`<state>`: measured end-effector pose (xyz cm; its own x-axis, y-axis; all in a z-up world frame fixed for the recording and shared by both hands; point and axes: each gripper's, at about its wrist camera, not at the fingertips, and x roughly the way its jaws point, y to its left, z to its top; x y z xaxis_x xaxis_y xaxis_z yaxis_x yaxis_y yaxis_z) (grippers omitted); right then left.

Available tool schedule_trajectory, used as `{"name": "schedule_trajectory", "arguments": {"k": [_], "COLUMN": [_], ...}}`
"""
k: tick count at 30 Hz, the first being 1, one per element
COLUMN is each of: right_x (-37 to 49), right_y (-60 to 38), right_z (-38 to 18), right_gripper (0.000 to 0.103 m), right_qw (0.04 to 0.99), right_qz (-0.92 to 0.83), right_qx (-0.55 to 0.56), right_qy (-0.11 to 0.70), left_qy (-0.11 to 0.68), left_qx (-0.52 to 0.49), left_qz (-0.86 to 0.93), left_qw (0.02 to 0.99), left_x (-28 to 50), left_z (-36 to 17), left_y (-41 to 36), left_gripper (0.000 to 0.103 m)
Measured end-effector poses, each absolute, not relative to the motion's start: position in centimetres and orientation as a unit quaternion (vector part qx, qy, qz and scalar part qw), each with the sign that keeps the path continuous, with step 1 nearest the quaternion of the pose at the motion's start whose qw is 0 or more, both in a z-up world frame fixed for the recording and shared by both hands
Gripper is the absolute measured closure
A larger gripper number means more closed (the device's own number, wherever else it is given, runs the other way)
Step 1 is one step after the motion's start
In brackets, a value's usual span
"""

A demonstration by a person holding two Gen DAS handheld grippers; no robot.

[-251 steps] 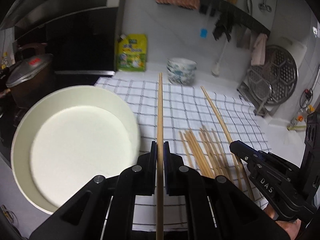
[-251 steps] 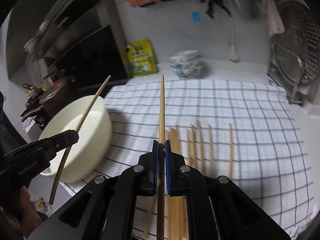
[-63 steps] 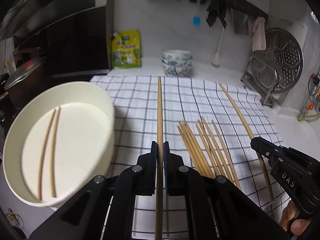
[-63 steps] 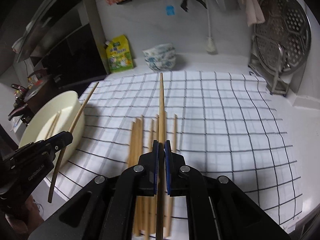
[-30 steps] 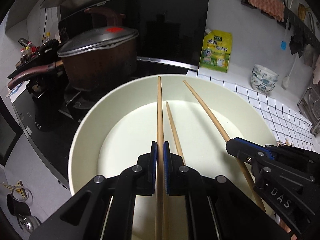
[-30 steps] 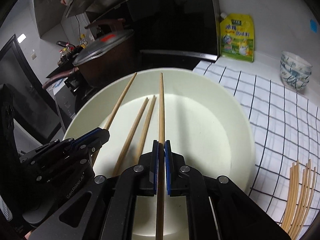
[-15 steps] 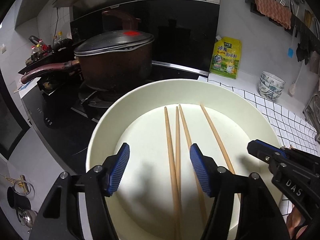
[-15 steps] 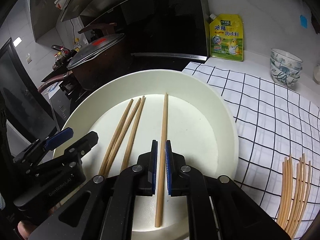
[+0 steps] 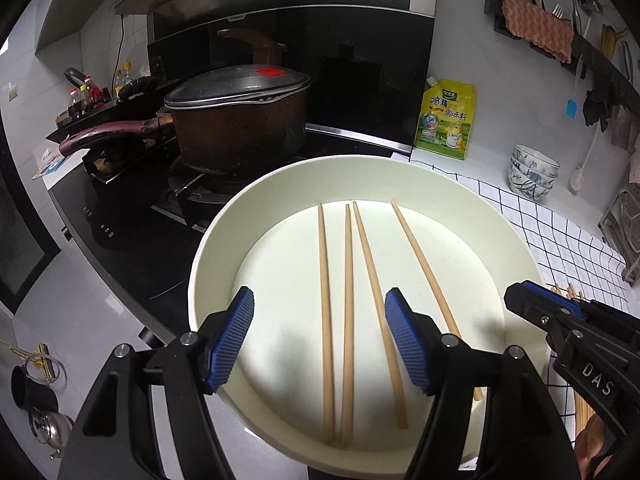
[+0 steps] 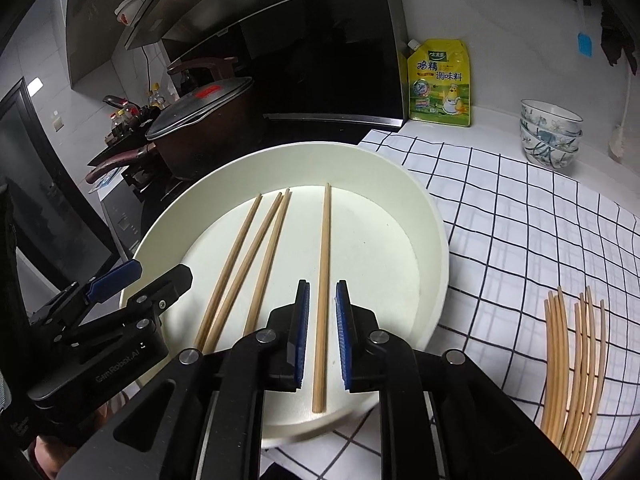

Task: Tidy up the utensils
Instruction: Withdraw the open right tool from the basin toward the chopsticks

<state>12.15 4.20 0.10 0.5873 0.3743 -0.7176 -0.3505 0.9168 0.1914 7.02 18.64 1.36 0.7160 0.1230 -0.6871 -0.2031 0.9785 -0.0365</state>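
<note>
A cream round basin holds several wooden chopsticks lying side by side on its floor. My left gripper hovers over the basin's near side, wide open and empty. My right gripper is open a little above the basin; one chopstick lies loose on the basin floor between its pads. More chopsticks lie in a bundle on the checked cloth to the right. Each gripper shows at the edge of the other's view.
A brown lidded pot sits on the black stove left of the basin. A yellow seasoning pouch and stacked patterned bowls stand by the back wall. A metal rack is at the far right.
Both grippers carried chopsticks from the cloth to the basin and let them go. In the last half second the right gripper opened and its chopstick now lies free; the left opened wider.
</note>
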Motion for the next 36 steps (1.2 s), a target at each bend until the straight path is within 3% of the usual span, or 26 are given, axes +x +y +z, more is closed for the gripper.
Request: {"name": "schedule_trajectory", "arguments": {"k": [5, 19, 23, 36], "right_x": [10.8, 6.6, 5.5, 2.4], "right_y": [3.1, -3.3, -5.7, -14.9], "right_z": [0.9, 1.7, 1.7, -0.2], "right_gripper": [0.090, 0.071, 0.059, 0.053], "right_qw": [0.896, 0.914, 0.918, 0.920], "right_qz": [0.196, 0.146, 0.126, 0.044], "right_qx": [0.018, 0.027, 0.032, 0.049], "right_qy": [0.397, 0.378, 0.374, 0.386], "left_qy": [0.361, 0.357, 0.355, 0.359], "left_qx": [-0.052, -0.038, -0.040, -0.029], "left_qz": [0.078, 0.036, 0.016, -0.058], "left_qw": [0.928, 0.933, 0.934, 0.931], "left_x": [6.1, 4.1, 3.4, 1.9], "left_z": [2.0, 2.7, 2.7, 2.3], "left_y": [17.5, 12.6, 10.7, 3.6], "left_gripper": [0.036, 0.027, 0.021, 0.015]}}
